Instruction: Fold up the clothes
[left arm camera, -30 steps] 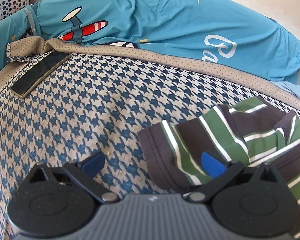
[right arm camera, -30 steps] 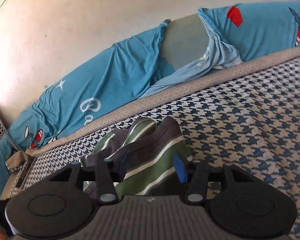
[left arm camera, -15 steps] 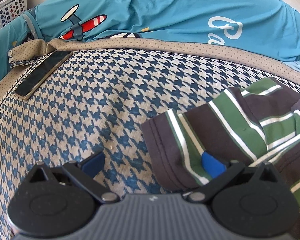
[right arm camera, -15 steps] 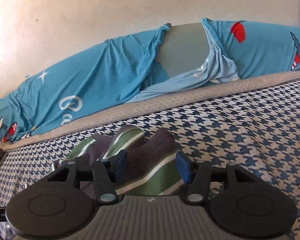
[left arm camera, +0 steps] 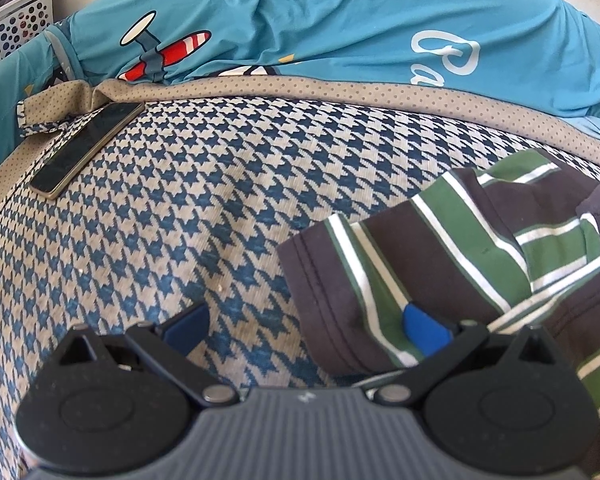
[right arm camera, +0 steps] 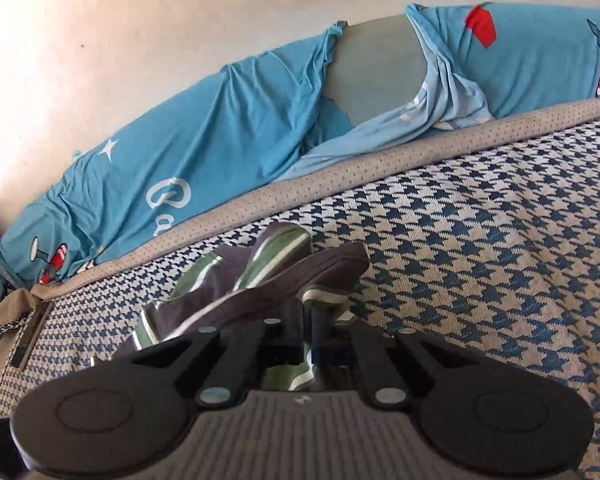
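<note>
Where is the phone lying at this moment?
In the left wrist view, the phone lies far left on the houndstooth cover, beside its dotted beige border.

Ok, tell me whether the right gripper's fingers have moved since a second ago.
Yes. The right gripper has closed: its fingers, earlier spread apart, now pinch the striped garment on the houndstooth cover.

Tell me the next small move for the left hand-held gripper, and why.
Probably slide the left hand-held gripper right and close on the striped shirt's hem. Its jaws stand open, one pad on the fabric, the other over bare houndstooth cover, while the right hand-held gripper is shut on the shirt.
</note>
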The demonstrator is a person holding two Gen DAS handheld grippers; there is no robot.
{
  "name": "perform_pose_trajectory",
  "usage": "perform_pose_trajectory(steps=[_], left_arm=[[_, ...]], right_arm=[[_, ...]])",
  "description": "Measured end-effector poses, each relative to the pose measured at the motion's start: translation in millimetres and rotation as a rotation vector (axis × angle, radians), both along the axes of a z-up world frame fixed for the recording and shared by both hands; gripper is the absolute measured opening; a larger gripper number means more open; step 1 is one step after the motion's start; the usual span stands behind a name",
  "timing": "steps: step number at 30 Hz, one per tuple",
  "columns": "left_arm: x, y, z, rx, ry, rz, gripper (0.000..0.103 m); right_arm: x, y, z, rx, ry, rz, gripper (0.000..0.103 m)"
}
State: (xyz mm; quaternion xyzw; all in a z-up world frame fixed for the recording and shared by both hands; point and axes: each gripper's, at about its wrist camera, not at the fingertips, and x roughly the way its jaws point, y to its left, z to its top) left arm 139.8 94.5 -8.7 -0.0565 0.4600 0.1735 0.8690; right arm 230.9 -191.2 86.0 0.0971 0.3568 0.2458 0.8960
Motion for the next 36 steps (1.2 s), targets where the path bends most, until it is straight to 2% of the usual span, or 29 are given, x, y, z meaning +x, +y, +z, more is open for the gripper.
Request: perform_pose_trajectory(steps=[7, 12, 18, 20, 24, 26, 29, 31, 35, 36], left_arm=[[-3, -1, 3, 0.011, -0.012, -0.005, 0.103], [-11, -5, 9, 0.035, -0.04, -0.023, 0.103], [-22, -8, 17, 0.024, -0.079, -0.041, 0.103], [-25, -8, 20, 0.017, -0.09, -0.042, 0.103], [-26, -7, 22, -0.002, -0.103, -0.033, 0.103], [-25, -6, 21, -0.008, -0.102, -0.028, 0.103], [-24, -6, 21, -0.017, -0.101, -0.021, 0.103], [-23, -6, 20, -0.022, -0.101, -0.017, 0.103], [-25, -6, 23, -0.031, -0.109, -0.022, 0.103], [-25, -6, 24, -0.036, -0.108, -0.021, 0.103]], right_arm=[[-40, -23, 33, 0.062, -0.069, 0.204, 0.005], [-80, -23, 36, 0.004, -0.064, 0.375, 0.005], [-125, -18, 21, -0.093, -0.011, 0.563, 0.006], [-132, -22, 21, -0.083, -0.012, 0.585, 0.011], [-129, -27, 36, -0.009, -0.066, 0.561, 0.02], [-122, -27, 42, 0.032, -0.101, 0.503, 0.029], [-108, -21, 44, 0.055, -0.13, 0.414, 0.031], [-96, -12, 39, 0.025, -0.136, 0.356, 0.033], [-72, 2, 22, -0.087, -0.137, 0.205, 0.055], [-67, 3, 16, -0.098, -0.131, 0.18, 0.058]])
